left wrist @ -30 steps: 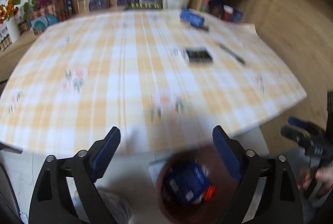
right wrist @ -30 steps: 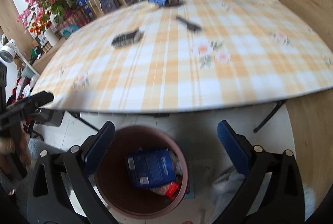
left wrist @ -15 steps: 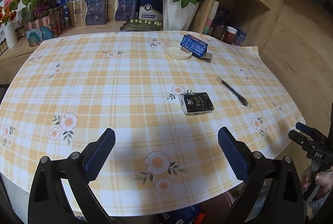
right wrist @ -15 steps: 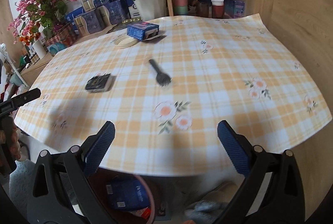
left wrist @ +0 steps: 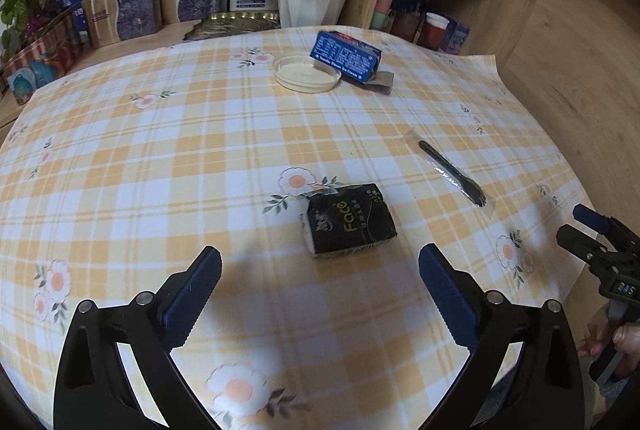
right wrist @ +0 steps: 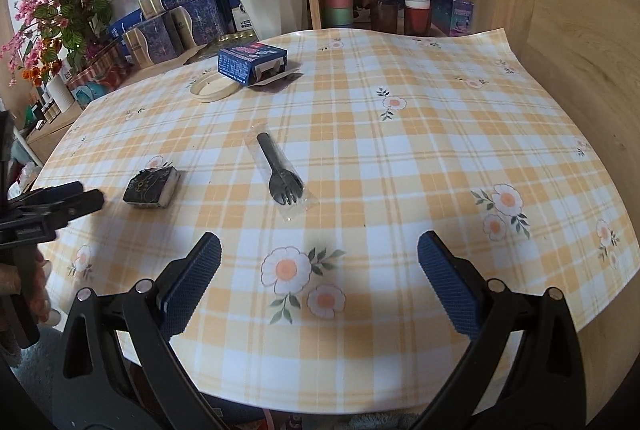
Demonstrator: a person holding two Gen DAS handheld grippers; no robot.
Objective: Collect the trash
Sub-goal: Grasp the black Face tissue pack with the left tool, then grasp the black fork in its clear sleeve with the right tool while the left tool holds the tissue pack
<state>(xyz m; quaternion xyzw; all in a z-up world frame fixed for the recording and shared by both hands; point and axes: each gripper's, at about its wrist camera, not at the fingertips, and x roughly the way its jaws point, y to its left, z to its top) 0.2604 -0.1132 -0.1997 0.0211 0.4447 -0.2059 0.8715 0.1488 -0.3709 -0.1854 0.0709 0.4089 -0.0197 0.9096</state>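
While both tools hang over the near edge of the checked counter [left wrist: 160, 150], the left tool [left wrist: 320, 286] and the right tool [right wrist: 319, 270] each stand spread wide, gripping nothing. Just beyond the left tool lies the black tissue pack [left wrist: 349, 219], its lettering partly legible. Right of the pack sits a black fork [right wrist: 279, 176] in what seems a clear wrapper, hard to make out. Far beyond the pack, a blue carton [left wrist: 346, 55] touches a shallow round lid [left wrist: 306, 73]; the carton hides something grey beneath.
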